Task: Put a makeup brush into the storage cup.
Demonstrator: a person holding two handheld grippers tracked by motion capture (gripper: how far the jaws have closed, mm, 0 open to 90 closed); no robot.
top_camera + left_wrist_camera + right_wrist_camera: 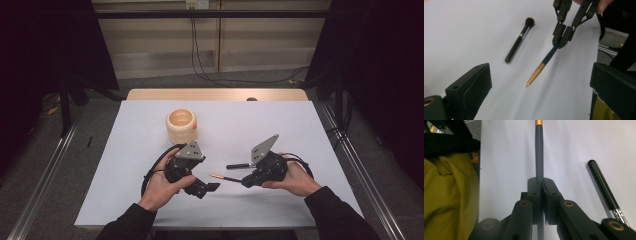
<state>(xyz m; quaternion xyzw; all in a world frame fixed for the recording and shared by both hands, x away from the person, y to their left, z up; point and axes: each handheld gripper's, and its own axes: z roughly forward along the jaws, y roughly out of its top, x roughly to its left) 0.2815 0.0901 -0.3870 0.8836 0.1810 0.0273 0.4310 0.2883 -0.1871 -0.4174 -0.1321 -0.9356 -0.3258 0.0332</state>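
Over on the left, the cup (182, 125) stands with nothing showing in it, and the left gripper (214, 187) waits wide open, holding nothing. The right gripper (246, 181) is clamped on the pencil (223, 177), lifted off the table, while the brush (237, 165) lies beside it; I'd say the job is barely started

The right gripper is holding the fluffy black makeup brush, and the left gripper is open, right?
Not quite. The right gripper is shut on the dark pencil-like stick with the orange tip; the black makeup brush lies on the table, as the left gripper view shows. The left gripper is open.
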